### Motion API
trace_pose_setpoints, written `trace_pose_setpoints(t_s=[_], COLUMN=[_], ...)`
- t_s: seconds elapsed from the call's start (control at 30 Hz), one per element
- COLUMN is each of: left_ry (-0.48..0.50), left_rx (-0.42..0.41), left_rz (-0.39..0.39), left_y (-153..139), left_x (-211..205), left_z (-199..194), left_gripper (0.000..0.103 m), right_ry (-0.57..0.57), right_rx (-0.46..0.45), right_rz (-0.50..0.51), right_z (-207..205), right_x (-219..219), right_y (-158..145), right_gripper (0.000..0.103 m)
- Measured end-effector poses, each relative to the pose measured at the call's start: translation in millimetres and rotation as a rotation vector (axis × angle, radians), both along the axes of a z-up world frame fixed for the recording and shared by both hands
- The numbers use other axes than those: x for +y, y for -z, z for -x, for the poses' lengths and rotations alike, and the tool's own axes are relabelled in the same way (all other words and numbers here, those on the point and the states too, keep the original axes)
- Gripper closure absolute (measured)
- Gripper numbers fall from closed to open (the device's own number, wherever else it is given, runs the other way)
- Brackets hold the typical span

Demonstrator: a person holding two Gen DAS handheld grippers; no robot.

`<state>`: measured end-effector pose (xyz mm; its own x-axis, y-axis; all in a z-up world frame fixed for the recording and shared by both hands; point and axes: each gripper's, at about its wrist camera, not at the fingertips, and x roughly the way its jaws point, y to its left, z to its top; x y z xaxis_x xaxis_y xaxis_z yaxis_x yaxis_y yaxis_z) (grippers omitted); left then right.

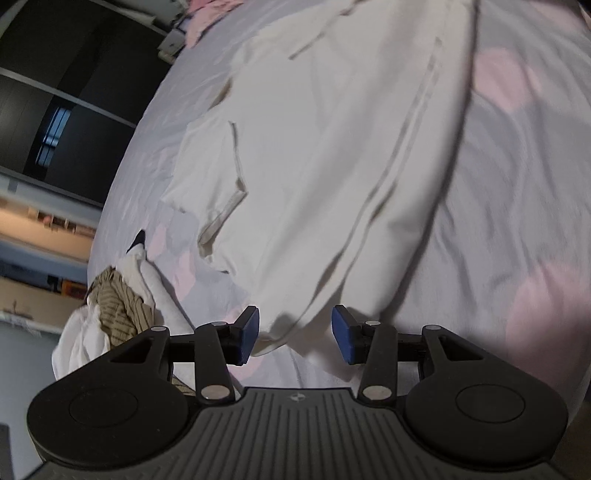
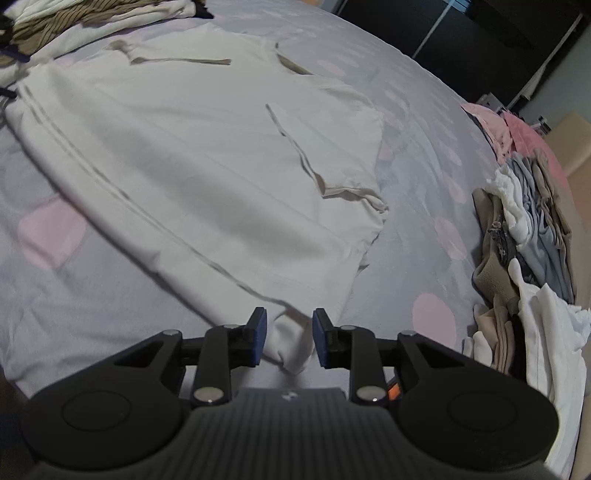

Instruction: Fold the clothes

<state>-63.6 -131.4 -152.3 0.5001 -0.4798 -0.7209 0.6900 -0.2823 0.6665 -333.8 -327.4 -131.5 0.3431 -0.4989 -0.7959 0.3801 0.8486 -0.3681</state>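
Note:
A white T-shirt lies spread flat on the grey bedsheet with pink dots. My left gripper is open just above the sheet, and one bottom corner of the shirt lies between its blue pads without being pressed. In the right wrist view the same T-shirt stretches away over the bedsheet. The right gripper stands open over the other bottom corner, which sits bunched and loose between its pads.
A heap of beige striped and white clothes lies at the bed's left edge, with pink clothes at the far end. Another pile of white, beige and blue garments lines the right edge. Dark wardrobe doors stand beyond the bed.

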Motion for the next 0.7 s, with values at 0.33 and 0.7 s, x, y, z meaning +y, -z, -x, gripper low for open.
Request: trace_pose_setpoints(t_s=[0.33, 0.7], left_ry=[0.065, 0.012], left_rx=[-0.172, -0.167], left_rz=[-0.032, -0.024], left_y=[30.6, 35.6], left_x=[-2.8, -11.7], left_z=[10.7, 0.2], left_gripper=[0.062, 0.062], right_ry=[-0.156, -0.399], right_rx=[0.100, 0.373], right_rz=[0.241, 0.551], right_z=[-2.4, -12.0], right_x=[26.2, 42.3], right_y=[14.7, 67.6], right_gripper=[0.071, 0.071])
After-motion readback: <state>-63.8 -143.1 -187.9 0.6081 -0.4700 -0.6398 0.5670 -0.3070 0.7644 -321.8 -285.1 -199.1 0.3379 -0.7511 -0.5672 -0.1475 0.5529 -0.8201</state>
